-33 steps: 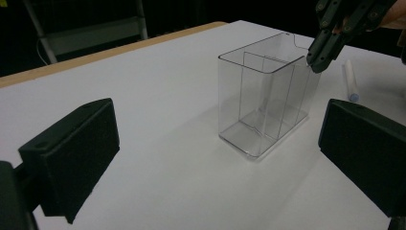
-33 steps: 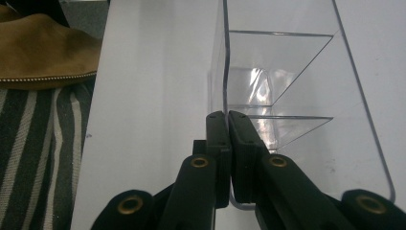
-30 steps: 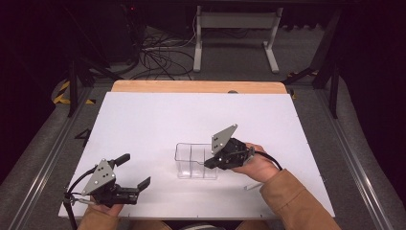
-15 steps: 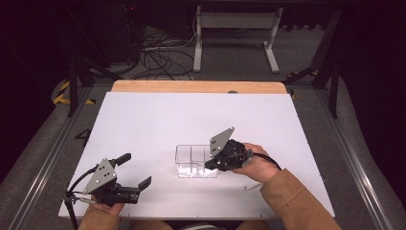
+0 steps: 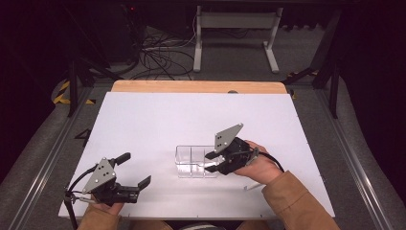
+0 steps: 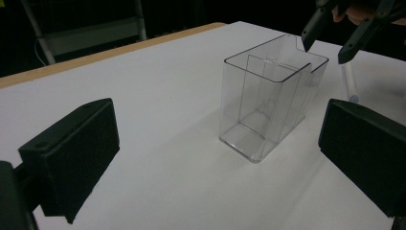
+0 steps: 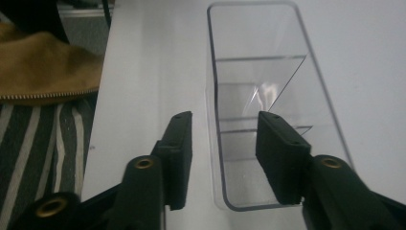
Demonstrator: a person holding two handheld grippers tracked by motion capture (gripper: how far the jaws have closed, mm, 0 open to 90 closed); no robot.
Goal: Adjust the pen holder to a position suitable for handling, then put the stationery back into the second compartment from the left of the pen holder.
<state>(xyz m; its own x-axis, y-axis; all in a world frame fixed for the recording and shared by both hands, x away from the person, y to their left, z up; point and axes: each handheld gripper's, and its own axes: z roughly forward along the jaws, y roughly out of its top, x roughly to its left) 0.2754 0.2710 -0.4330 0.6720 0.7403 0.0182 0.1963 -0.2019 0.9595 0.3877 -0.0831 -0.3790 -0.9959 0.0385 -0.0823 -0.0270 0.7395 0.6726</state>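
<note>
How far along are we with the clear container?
Done: the clear divided container stands upright on the white table. In hand: the right gripper straddles its near wall, jaws just opened, pads off it. The left gripper waits open, apart. Left: a white pen-like item lies beside the container, perhaps to go in.

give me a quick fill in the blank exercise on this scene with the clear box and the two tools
1. The clear box stands on the ____ table.
2. The right tool has just been opening, with one jaw inside the box and the other ____ its wall.
3. The left tool holds ____ between its open jaws.
4. The box is made of ____ plastic.

Missing words: white; outside; nothing; clear
</note>
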